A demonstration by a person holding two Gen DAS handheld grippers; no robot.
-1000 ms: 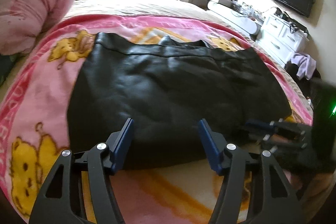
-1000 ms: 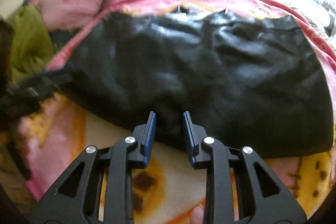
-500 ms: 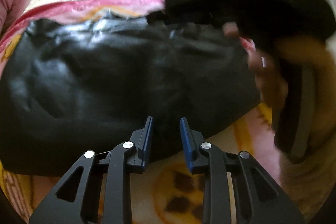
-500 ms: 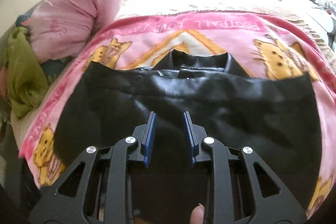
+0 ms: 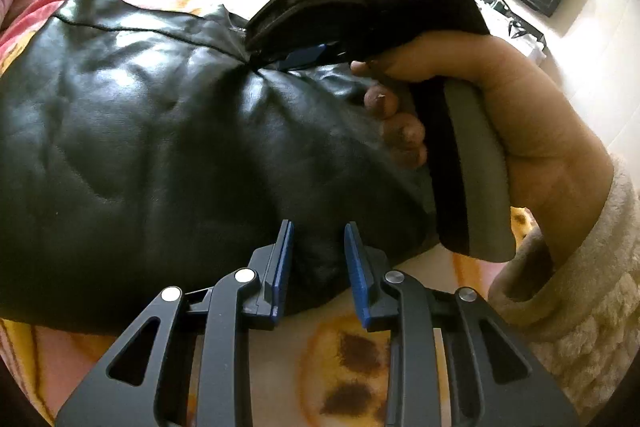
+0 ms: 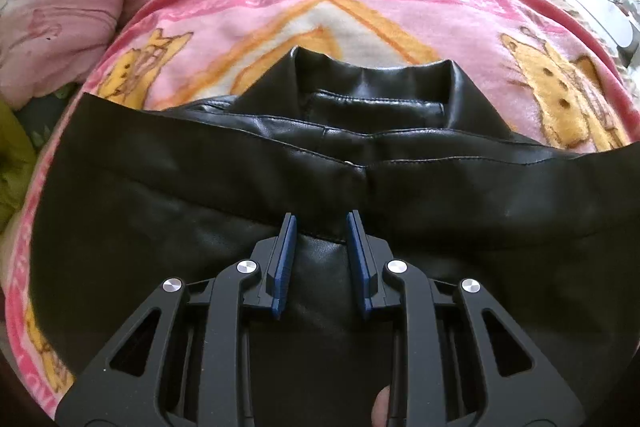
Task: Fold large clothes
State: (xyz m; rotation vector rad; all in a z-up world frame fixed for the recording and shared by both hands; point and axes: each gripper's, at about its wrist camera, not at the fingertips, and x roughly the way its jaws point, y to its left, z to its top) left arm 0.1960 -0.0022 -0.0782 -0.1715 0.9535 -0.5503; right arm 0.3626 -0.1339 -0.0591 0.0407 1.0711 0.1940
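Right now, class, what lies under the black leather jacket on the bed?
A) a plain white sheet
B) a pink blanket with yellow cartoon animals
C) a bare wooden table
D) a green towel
B: the black leather jacket rests on a pink blanket printed with yellow cartoon animals.

Left tongs (image 5: 318,259) angled down, jaws narrowed, just closing; right tongs (image 6: 320,259) narrowed too, gripped by right hand (image 5: 532,131).
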